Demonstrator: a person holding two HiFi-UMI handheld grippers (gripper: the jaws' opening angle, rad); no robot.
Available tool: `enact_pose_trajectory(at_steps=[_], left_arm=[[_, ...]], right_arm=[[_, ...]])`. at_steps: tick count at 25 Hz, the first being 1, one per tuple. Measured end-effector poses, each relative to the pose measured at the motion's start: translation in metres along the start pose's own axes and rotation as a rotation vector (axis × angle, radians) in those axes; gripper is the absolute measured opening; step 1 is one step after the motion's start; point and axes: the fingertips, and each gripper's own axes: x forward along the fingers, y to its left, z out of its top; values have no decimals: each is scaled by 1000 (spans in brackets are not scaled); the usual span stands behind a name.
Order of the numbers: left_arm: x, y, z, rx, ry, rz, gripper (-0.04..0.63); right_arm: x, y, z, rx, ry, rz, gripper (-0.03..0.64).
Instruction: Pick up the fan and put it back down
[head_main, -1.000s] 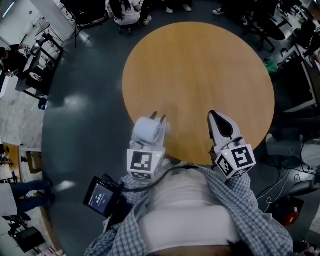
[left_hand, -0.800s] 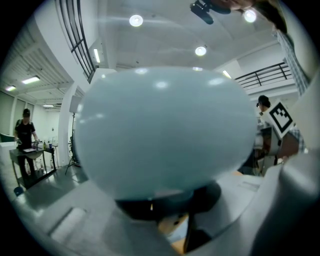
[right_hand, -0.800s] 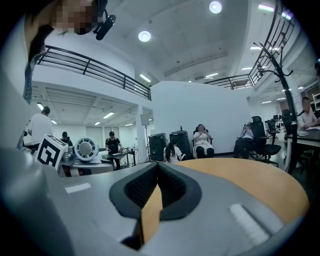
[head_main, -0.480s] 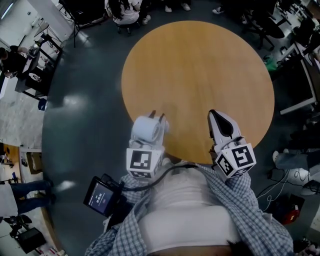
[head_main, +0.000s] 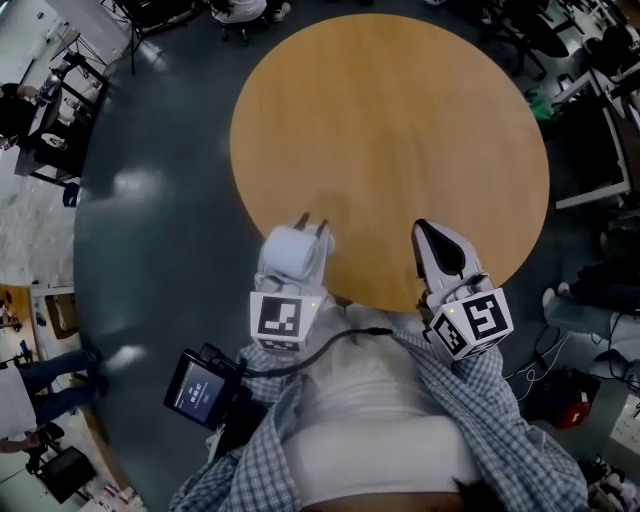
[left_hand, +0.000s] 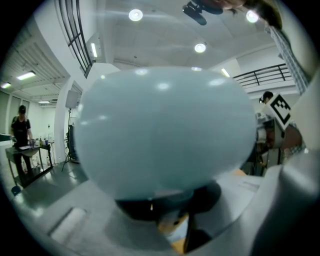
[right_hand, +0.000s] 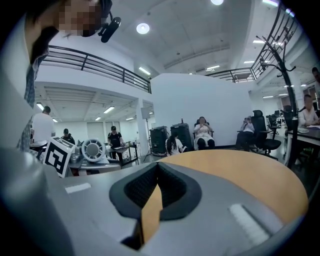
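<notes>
While the left gripper (head_main: 312, 225) holds: its jaws stand part-way spread, pinching the fan (head_main: 291, 254); the fan's pale round body fills the left gripper view
Right gripper (head_main: 421, 228): jaws pressed together on nothing; it hangs level with the left one, over the near rim of the tabletop (head_main: 400, 120)
Change: almost none; both grippers and the fan keep the places they had a second ago; only the head view has drifted, so the tabletop sits slightly higher in frame
Meaning for the task: the pick-up looks done and the fan paused in the grip; setting it down is not yet done
Fan and gripper: between the left jaws, back from their tips; over the tabletop's near left edge, partly over the floor (head_main: 170, 200); its clearance above the wood cannot be told
</notes>
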Motion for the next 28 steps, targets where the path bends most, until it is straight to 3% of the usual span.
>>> enact_pose_trajectory(at_steps=[14, 18, 28], left_arm=[[14, -5, -56, -4, 69, -23, 106], [16, -5, -69, -41, 72, -27, 106], [24, -7, -100, -2, 106, 4, 106]], right_arm=[[-15, -9, -52, 29, 154, -24, 3], [-16, -10, -63, 26, 175, -30, 3], [-15, -22, -81, 13, 223, -24, 2]])
